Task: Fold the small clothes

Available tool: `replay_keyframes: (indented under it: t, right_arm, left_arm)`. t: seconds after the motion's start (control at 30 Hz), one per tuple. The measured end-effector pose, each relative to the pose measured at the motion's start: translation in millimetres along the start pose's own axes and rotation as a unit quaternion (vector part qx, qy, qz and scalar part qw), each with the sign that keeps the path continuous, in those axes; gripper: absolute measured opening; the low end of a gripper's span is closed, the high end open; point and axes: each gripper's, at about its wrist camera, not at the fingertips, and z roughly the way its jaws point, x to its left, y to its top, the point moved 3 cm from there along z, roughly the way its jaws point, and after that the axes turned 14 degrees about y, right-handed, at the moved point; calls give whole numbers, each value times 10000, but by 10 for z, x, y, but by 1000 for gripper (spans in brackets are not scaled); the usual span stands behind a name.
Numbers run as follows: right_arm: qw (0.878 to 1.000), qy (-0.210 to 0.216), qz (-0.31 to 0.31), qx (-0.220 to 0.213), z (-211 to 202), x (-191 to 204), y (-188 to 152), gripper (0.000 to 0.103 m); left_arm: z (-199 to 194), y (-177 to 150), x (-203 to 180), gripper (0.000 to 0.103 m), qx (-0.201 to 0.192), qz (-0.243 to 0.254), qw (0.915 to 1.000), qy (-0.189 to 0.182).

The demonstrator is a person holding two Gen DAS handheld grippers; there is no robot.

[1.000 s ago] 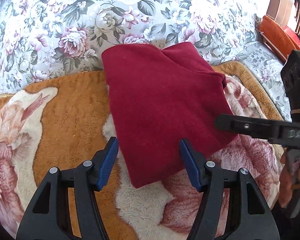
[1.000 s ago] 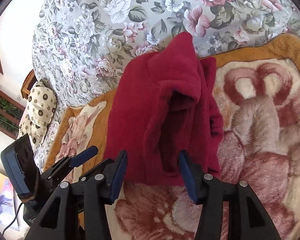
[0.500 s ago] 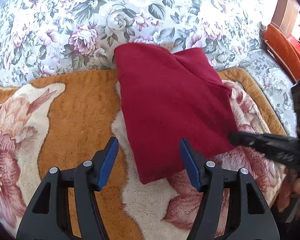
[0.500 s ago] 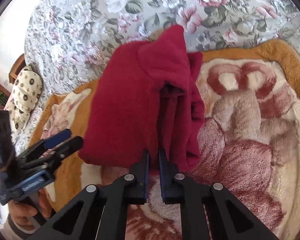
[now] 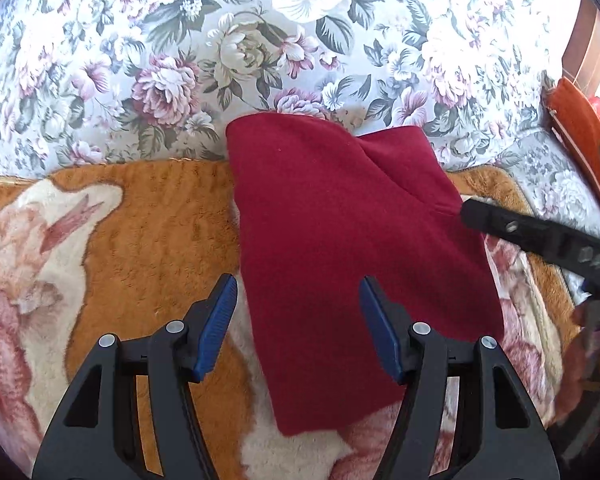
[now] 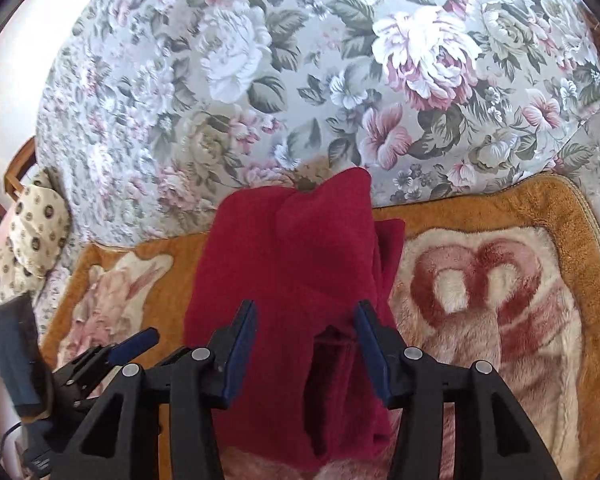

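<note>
**Asker:** Blue-padded jaws, are they holding anything?

**Describer:** No. The left gripper (image 5: 296, 324) is spread wide and empty, low over a dark red fleece garment (image 5: 340, 240) whose near corner lies between its fingers. The right gripper (image 6: 306, 340) is also wide open, holding nothing, right over the garment's near end.

**Asker:** Where does the garment lie?

**Describer:** Folded, on a plush orange blanket (image 5: 148, 220), far end reaching a floral bedspread (image 5: 180, 60). Its long axis runs away from both grippers. The right one looks nearer the loose layers.

**Asker:** Do the views differ?

**Describer:** The left wrist view shows a smooth top face. The right wrist view shows a dark open pocket (image 6: 332, 356) between layers, probably the edge to take next.
</note>
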Motion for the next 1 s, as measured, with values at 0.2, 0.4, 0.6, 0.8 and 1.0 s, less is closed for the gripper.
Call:
replay_keyframes:
  t: [0.2,0.4,0.6,0.8,1.0]
  right_arm:
    - [9986,-148,395,314,312,-446,-89,50]
    - [9912,702,1123,30,314,-824,-182,70]
    - [9878,1047,1152,45,445,-852,-140,77]
    - [9869,1205,1064,-102,491,-834,-147,81]
    - [9854,1395,949,-206,436,-683,-174,51]
  left_arm:
    - [268,17,35,71,214,-65,9995,-239]
    - [447,63,153,78,571,-524,9922,-978]
    - [663,70,90,88,941,-725,9820,-1468]
    - [685,59,67,92,771,-875,9797,-1629]
    - [509,91,92,62,480,-748,9832,-1594]
